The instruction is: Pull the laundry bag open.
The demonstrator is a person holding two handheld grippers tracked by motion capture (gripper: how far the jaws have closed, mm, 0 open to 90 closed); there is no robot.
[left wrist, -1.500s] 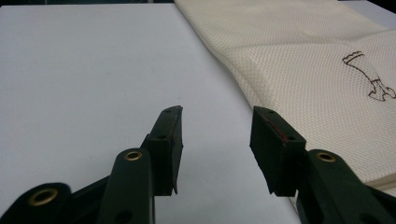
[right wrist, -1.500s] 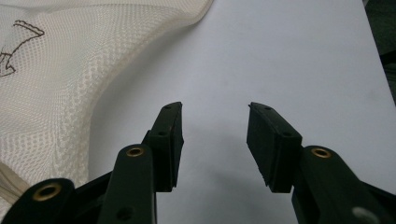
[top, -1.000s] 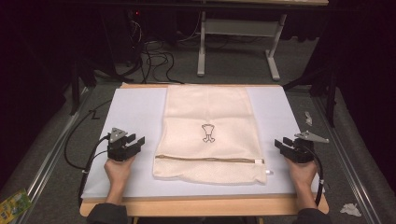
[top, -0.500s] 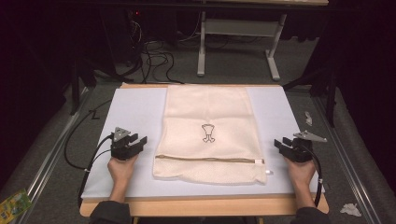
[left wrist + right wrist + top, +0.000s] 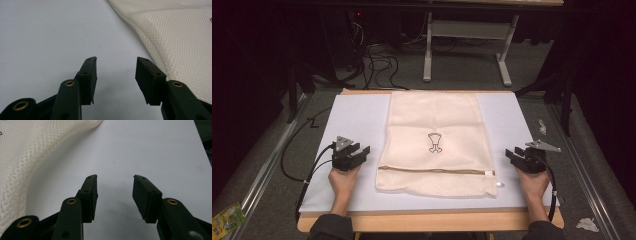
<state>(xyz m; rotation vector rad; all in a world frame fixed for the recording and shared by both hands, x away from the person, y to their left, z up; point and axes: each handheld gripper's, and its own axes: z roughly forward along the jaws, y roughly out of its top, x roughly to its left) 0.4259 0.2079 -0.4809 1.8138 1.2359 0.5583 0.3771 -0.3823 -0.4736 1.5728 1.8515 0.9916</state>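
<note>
A cream mesh laundry bag (image 5: 434, 142) lies flat in the middle of the white board (image 5: 357, 117), zipper edge toward me, with a small dark emblem (image 5: 435, 142) on it. My left gripper (image 5: 361, 151) rests on the board just left of the bag, open, nothing between its jaws. In the left gripper view the left gripper (image 5: 116, 67) points along the bare board with the mesh bag (image 5: 180, 37) to its right. My right gripper (image 5: 513, 155) sits on the board right of the bag, open and empty. In the right gripper view the right gripper (image 5: 115, 185) has the bag (image 5: 22, 155) at its left.
The board lies on a wooden table (image 5: 432, 220). Cables (image 5: 377, 57) and a white desk frame (image 5: 467, 42) stand on the floor behind. A green packet (image 5: 226, 217) lies on the floor at lower left, crumpled paper (image 5: 586, 224) at lower right.
My left hand has shifted slightly toward the bag's left edge. The right hand and the bag have stayed where they were.
</note>
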